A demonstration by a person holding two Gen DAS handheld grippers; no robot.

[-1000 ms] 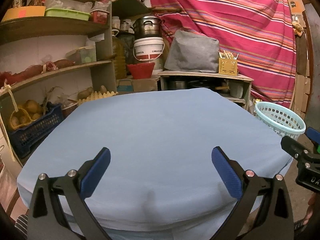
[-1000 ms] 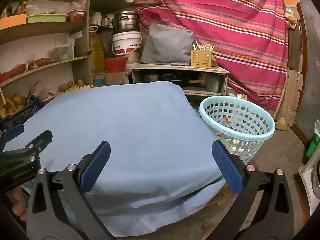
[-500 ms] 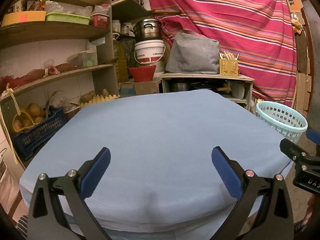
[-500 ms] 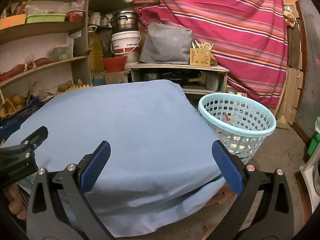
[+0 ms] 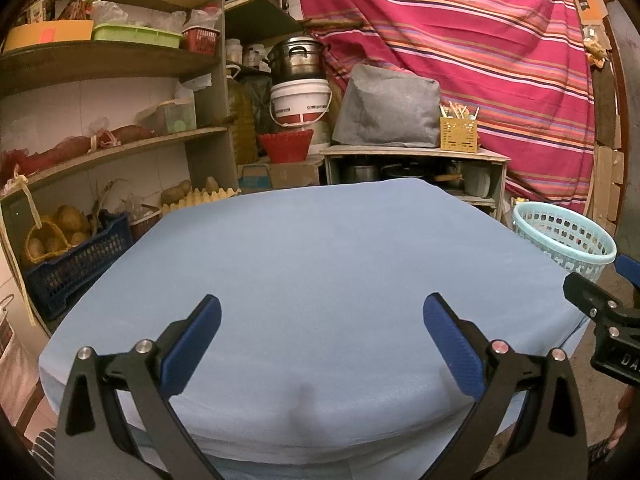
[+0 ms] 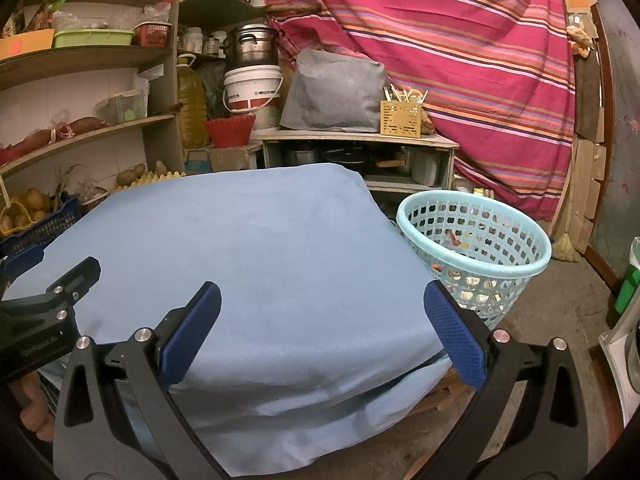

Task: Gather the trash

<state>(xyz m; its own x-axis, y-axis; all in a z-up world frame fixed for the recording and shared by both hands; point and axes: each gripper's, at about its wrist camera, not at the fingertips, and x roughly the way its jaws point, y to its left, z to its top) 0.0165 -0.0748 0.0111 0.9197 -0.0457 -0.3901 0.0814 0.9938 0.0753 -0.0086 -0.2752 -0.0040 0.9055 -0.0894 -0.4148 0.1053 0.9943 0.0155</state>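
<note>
Both fingers (image 5: 452, 350) spread wide, empty, over bare desk (image 5: 320, 264); basket (image 6: 474, 248) beside it, ready for trash.

Home pantry: stocked shelves (image 5: 120, 60), pots (image 5: 296, 60)

hand-held gripper (image 5: 322, 340): 2 | basket (image 6: 476, 200): 1 | table (image 5: 320, 248): 1 | bucket (image 5: 301, 102): 1

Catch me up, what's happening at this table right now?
Trash collection, seemingly at its end. The left tool and right tool both hover open and empty over the table's blue cloth, which shows no trash in either view. The light-blue laundry-style basket on the floor to the table's right has a few small scraps inside.
</note>
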